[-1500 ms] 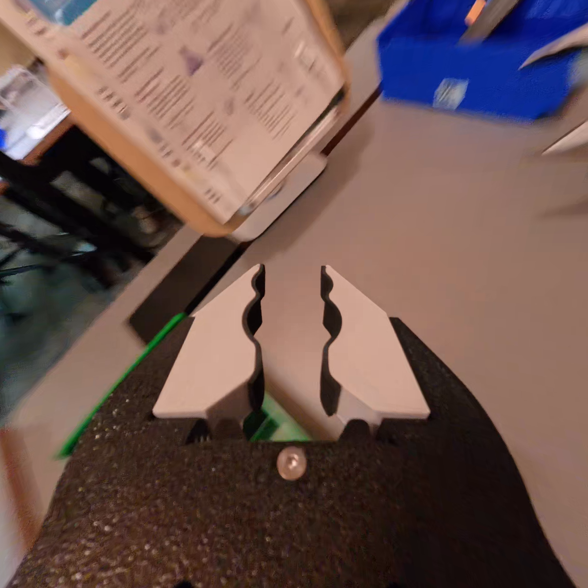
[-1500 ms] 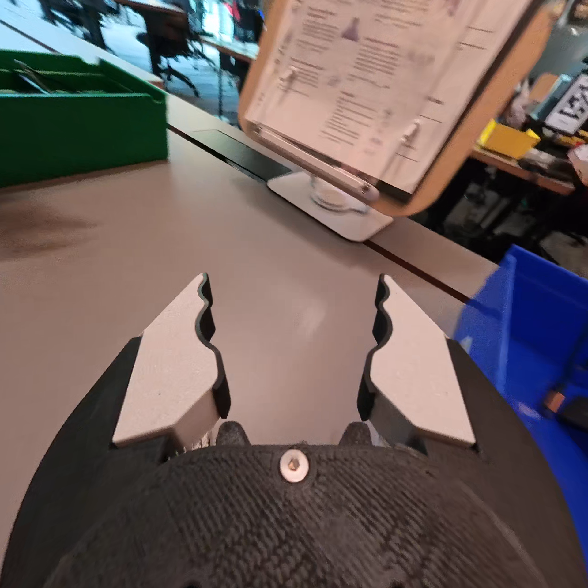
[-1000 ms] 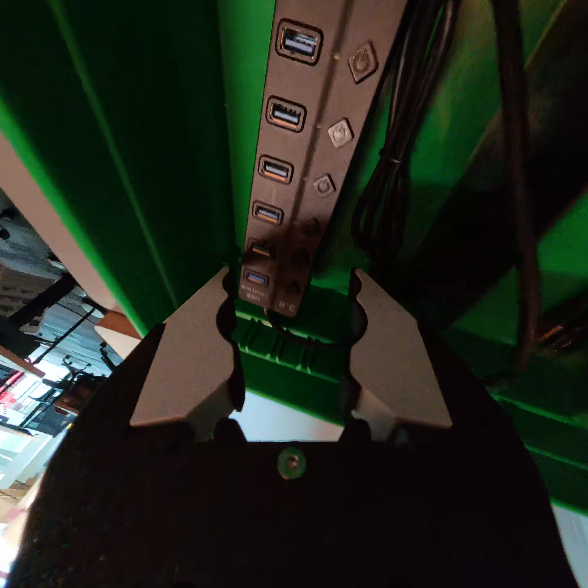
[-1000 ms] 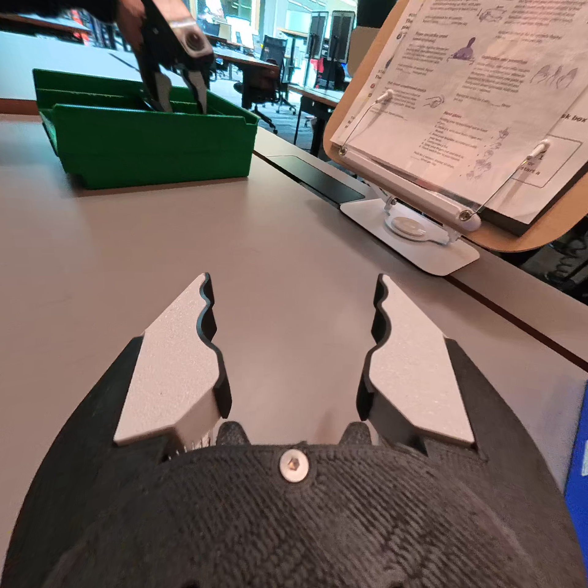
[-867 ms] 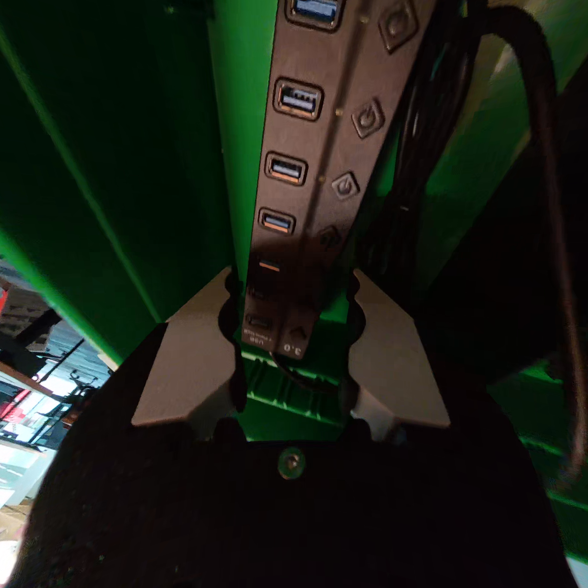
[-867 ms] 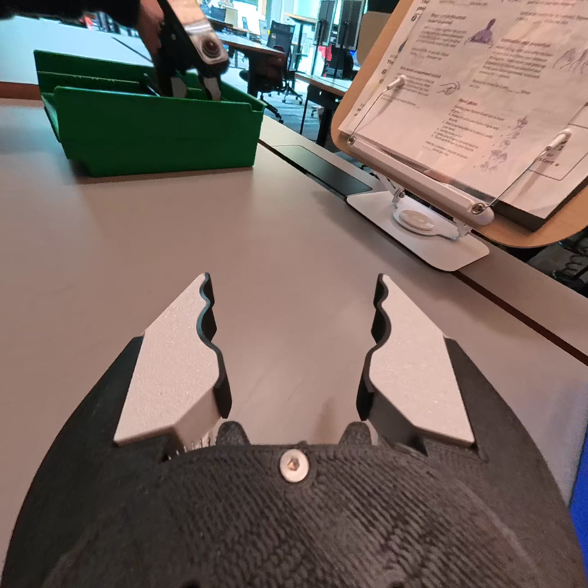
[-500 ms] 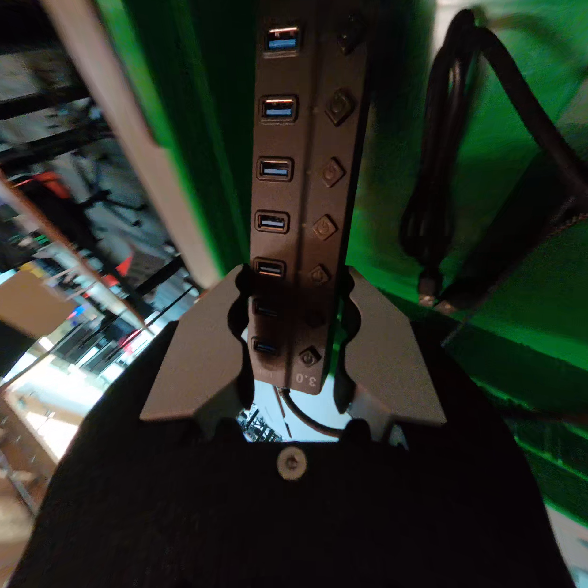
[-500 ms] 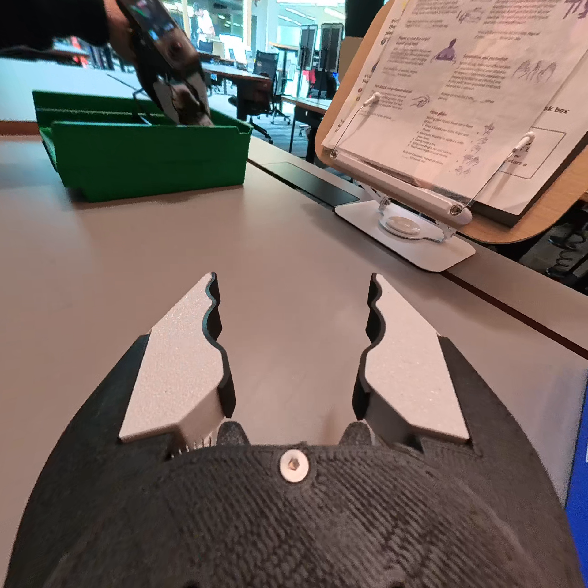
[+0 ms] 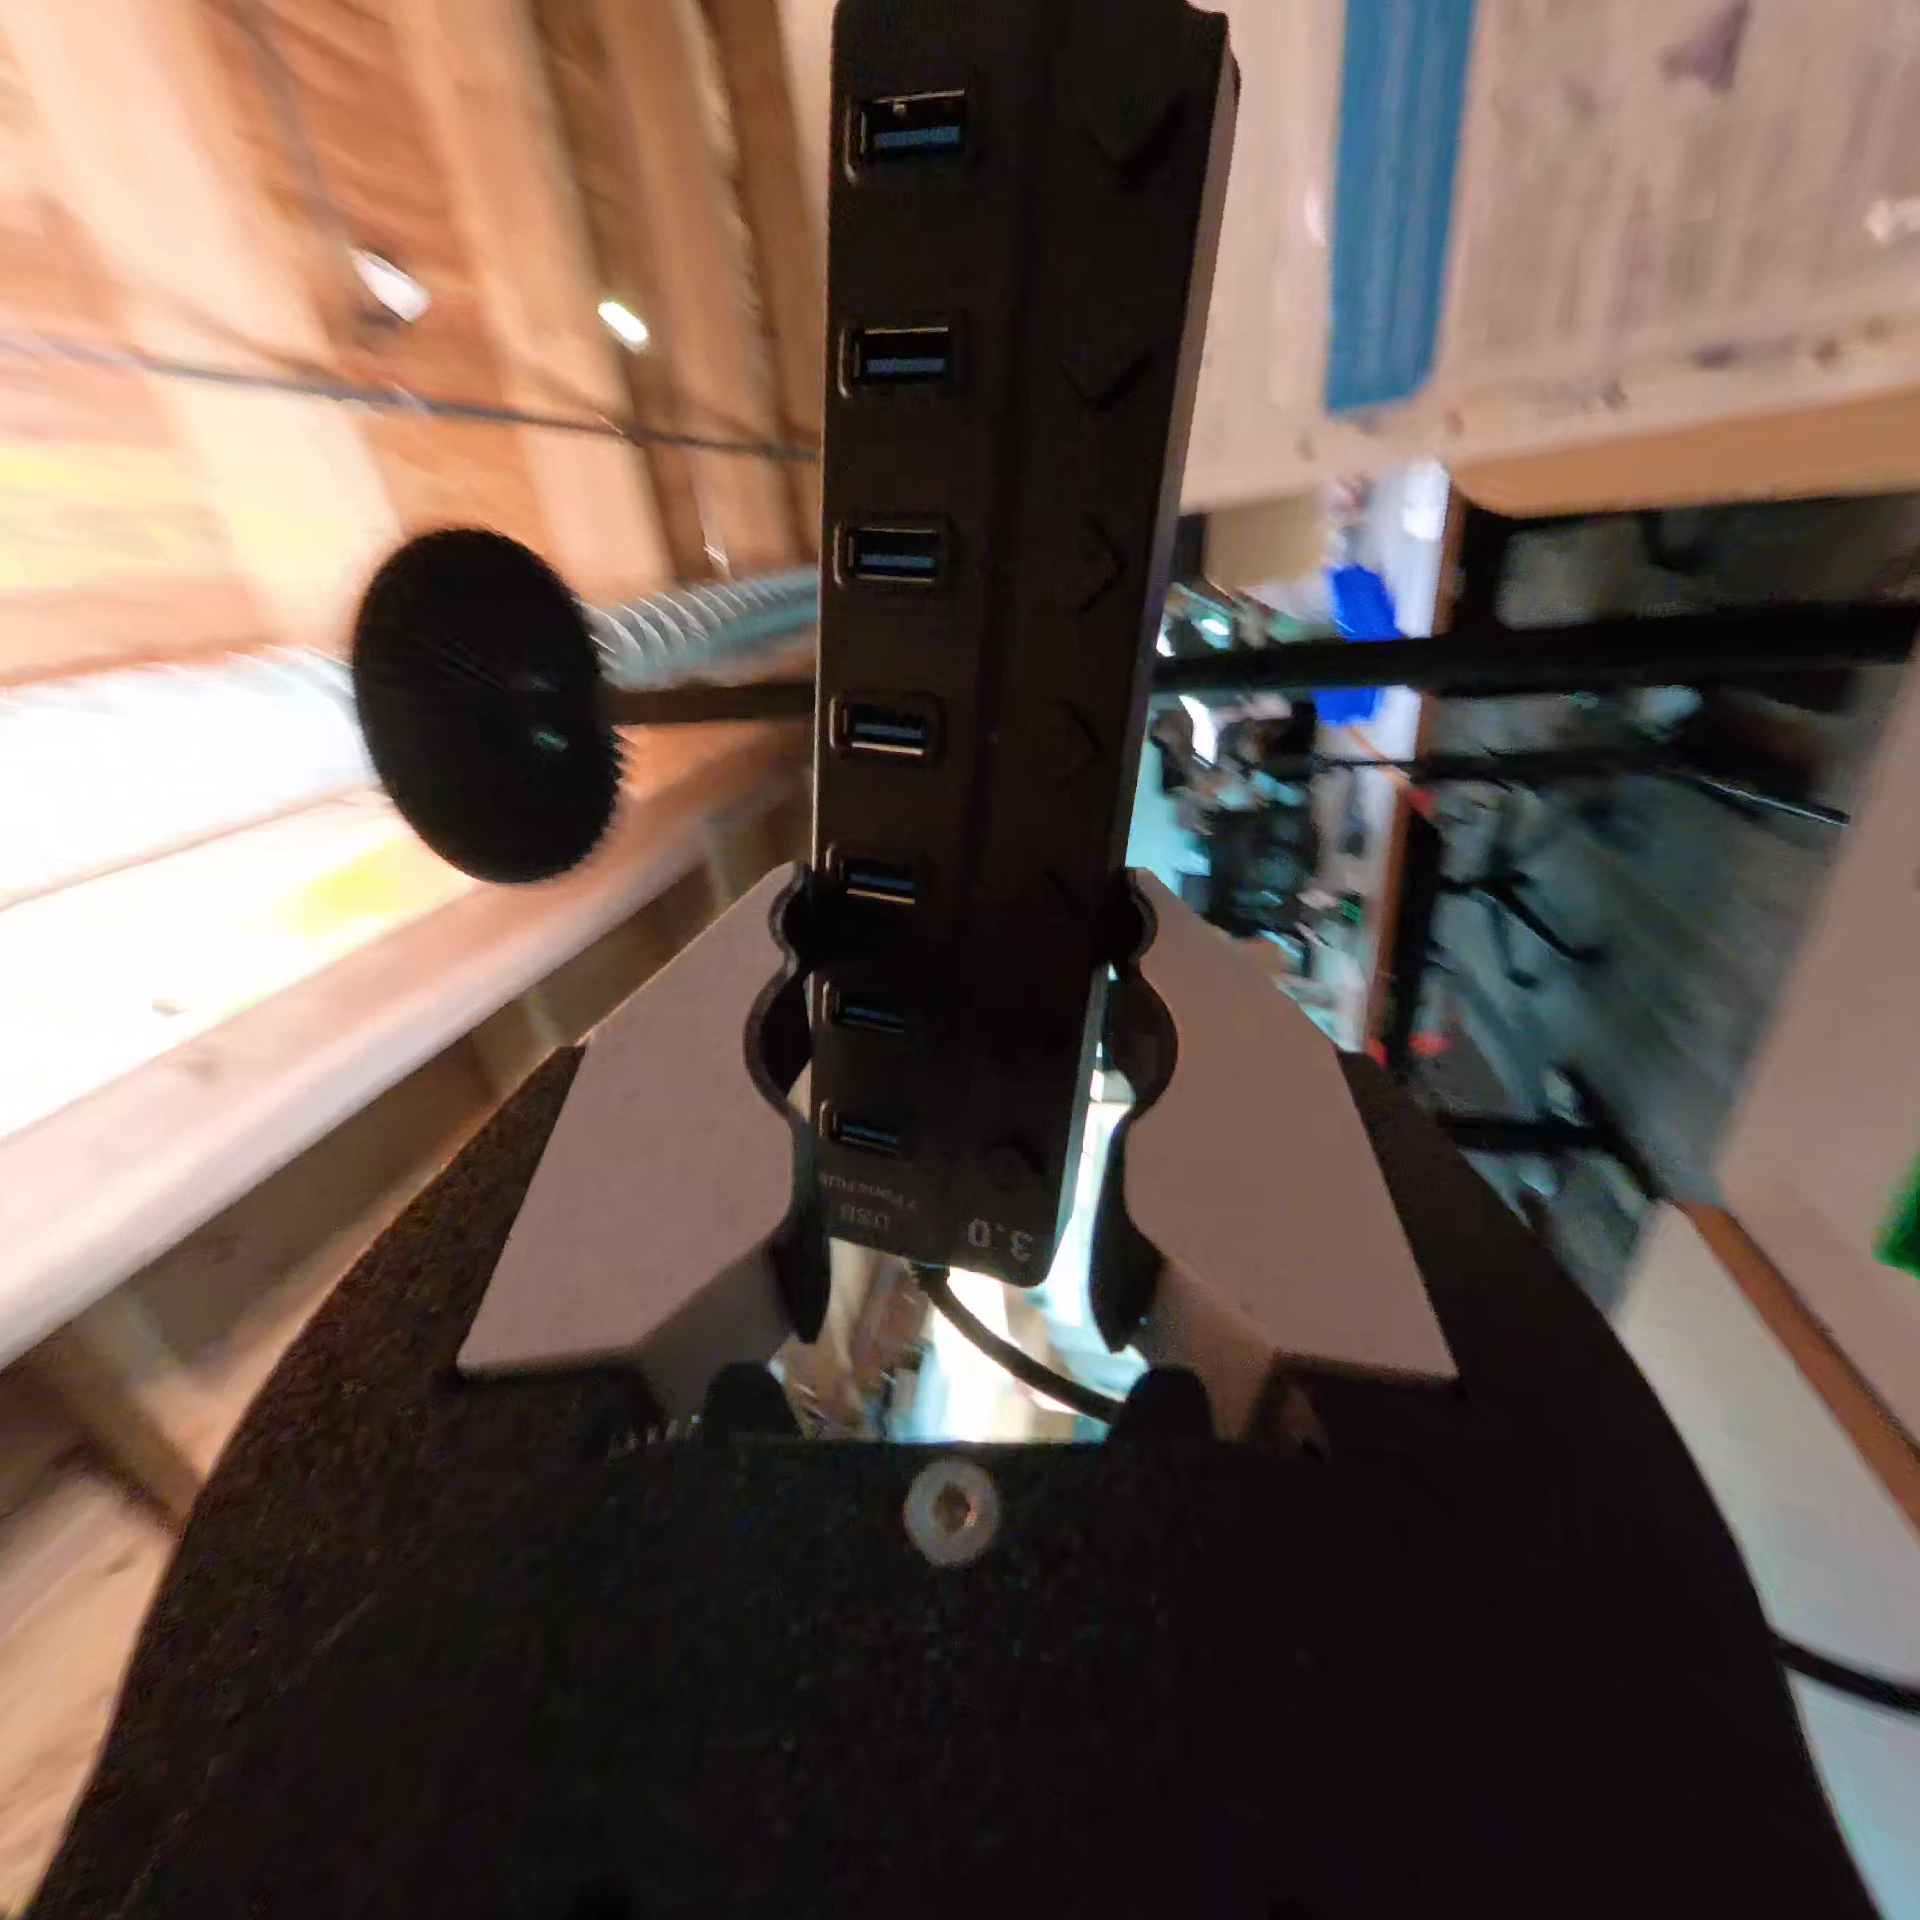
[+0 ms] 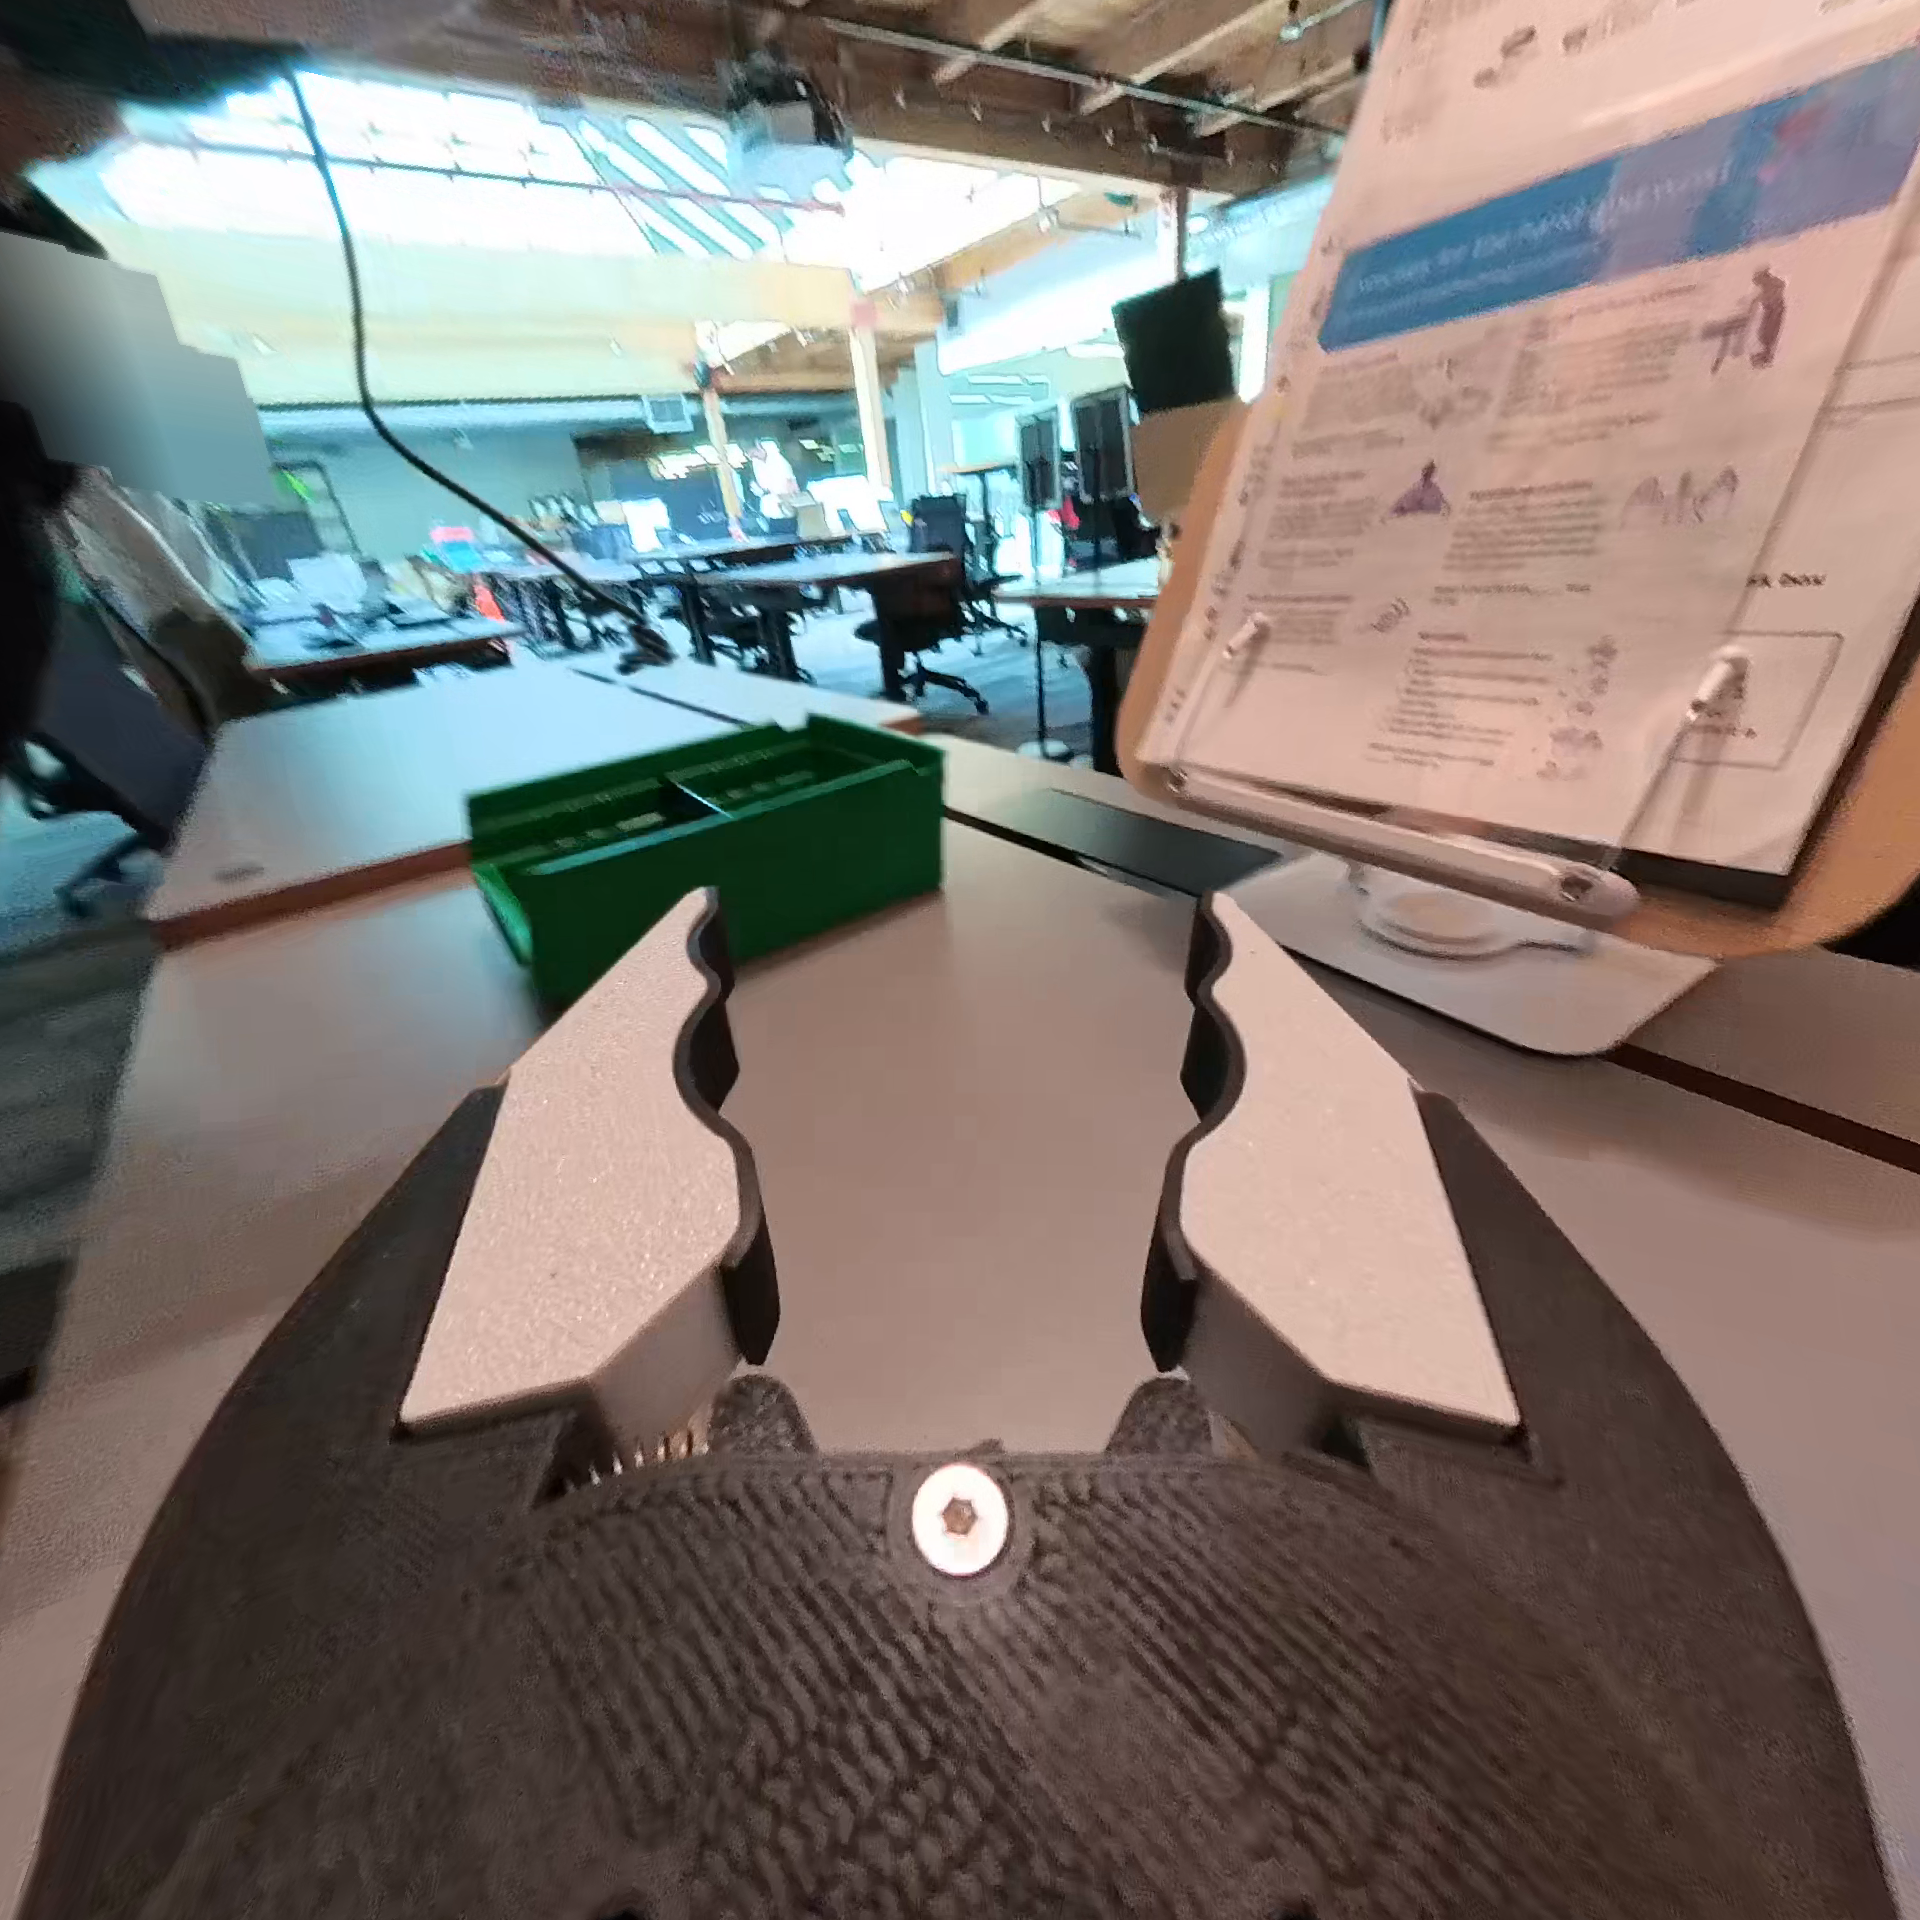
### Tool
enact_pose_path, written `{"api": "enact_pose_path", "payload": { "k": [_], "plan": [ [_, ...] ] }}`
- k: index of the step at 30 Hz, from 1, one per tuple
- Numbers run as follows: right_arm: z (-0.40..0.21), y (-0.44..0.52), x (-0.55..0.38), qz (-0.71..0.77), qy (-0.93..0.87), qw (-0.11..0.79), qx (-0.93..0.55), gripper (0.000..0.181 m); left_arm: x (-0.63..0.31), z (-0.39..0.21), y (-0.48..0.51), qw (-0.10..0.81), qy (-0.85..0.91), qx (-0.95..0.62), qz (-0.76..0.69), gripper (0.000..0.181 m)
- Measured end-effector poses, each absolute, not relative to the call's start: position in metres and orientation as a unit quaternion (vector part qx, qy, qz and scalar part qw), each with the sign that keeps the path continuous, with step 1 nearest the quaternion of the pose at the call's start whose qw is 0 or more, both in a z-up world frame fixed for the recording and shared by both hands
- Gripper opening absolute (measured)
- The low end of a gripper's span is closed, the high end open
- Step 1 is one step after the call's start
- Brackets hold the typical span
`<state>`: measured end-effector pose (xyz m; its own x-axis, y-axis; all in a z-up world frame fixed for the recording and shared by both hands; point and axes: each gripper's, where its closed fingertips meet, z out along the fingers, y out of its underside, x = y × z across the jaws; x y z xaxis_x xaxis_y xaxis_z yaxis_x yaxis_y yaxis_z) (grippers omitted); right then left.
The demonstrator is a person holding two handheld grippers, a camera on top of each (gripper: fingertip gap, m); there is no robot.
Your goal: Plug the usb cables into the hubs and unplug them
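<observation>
My left gripper is shut on a long black usb hub near its cable end. The hub is lifted in the air and points away from me, with a row of several empty ports facing the camera. Its thin black cable runs back between the fingers. My right gripper is open and empty, low over the grey table. A black cable hangs in the air at the upper left of the right wrist view. No loose usb cable plug is in view.
A green bin stands on the table ahead of the right gripper. A document stand with printed sheets is at the right on a white base. A person stands at the left edge. Other desks and chairs lie beyond.
My left gripper has lifted the hub out of the green bin and swung it up into the air. The right gripper has closed a little and tilted up; the left gripper has left its view.
</observation>
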<state>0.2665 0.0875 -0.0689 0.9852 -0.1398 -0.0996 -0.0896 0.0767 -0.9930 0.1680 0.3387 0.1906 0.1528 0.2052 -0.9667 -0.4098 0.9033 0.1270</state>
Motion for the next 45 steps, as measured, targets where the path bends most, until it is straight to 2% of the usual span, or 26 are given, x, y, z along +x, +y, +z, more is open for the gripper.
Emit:
{"api": "enact_pose_path", "payload": {
  "k": [4, 8, 12, 13, 14, 17, 22, 27, 29, 32, 35, 37, 39, 42, 45],
  "plan": [
    [-0.023, 0.077, 0.228, 0.021, 0.057, 0.757, -0.651, 0.086, 0.174, 0.181, 0.247, 0.775, 0.604, 0.023, 0.185, 0.055],
    [0.016, 0.059, 0.196, 0.014, 0.024, 0.784, -0.620, 0.086, 0.192, 0.119, 0.166, 0.765, 0.607, 0.140, 0.163, 0.055],
    [0.014, 0.054, 0.186, -0.026, -0.015, 0.767, -0.641, 0.088, 0.205, 0.047, 0.114, 0.749, 0.608, 0.231, 0.130, 0.056],
    [0.007, 0.055, 0.181, -0.025, -0.038, 0.759, -0.650, 0.085, 0.206, 0.035, 0.106, 0.750, 0.605, 0.241, 0.114, 0.056],
    [-0.002, 0.057, 0.176, -0.023, -0.062, 0.747, -0.661, 0.074, 0.207, 0.027, 0.099, 0.755, 0.600, 0.245, 0.099, 0.056],
    [-0.025, 0.067, 0.179, -0.045, -0.087, 0.718, -0.689, 0.034, 0.210, 0.008, 0.085, 0.760, 0.595, 0.254, 0.065, 0.055],
    [-0.042, 0.077, 0.200, -0.088, -0.092, 0.707, -0.696, 0.024, 0.224, -0.009, 0.098, 0.759, 0.601, 0.243, 0.056, 0.054],
    [-0.046, 0.078, 0.235, -0.220, -0.066, 0.687, -0.689, 0.024, 0.223, -0.002, 0.140, 0.745, 0.658, 0.017, -0.107, 0.059],
    [-0.036, 0.066, 0.252, -0.283, -0.046, 0.696, -0.658, 0.024, 0.216, -0.009, 0.153, 0.675, 0.671, -0.151, -0.266, 0.060],
    [-0.027, 0.056, 0.261, -0.322, -0.032, 0.716, -0.619, 0.024, 0.206, -0.035, 0.135, 0.437, 0.644, -0.350, -0.521, 0.066],
    [-0.033, 0.065, 0.258, -0.347, -0.044, 0.715, -0.605, 0.024, 0.204, -0.039, 0.112, 0.203, 0.566, -0.426, -0.676, 0.081],
    [-0.042, 0.076, 0.252, -0.376, -0.061, 0.697, -0.607, 0.024, 0.205, -0.028, 0.107, 0.107, 0.516, -0.428, -0.735, 0.086],
    [-0.052, 0.087, 0.243, -0.410, -0.100, 0.671, -0.610, 0.024, 0.208, -0.029, 0.106, 0.077, 0.511, -0.428, -0.741, 0.085],
    [-0.063, 0.099, 0.231, -0.436, -0.140, 0.643, -0.614, 0.023, 0.215, -0.036, 0.108, 0.079, 0.533, -0.437, -0.720, 0.090],
    [-0.066, 0.106, 0.221, -0.420, -0.151, 0.658, -0.606, 0.023, 0.222, -0.033, 0.122, 0.094, 0.523, -0.445, -0.721, 0.077]
  ]
}}
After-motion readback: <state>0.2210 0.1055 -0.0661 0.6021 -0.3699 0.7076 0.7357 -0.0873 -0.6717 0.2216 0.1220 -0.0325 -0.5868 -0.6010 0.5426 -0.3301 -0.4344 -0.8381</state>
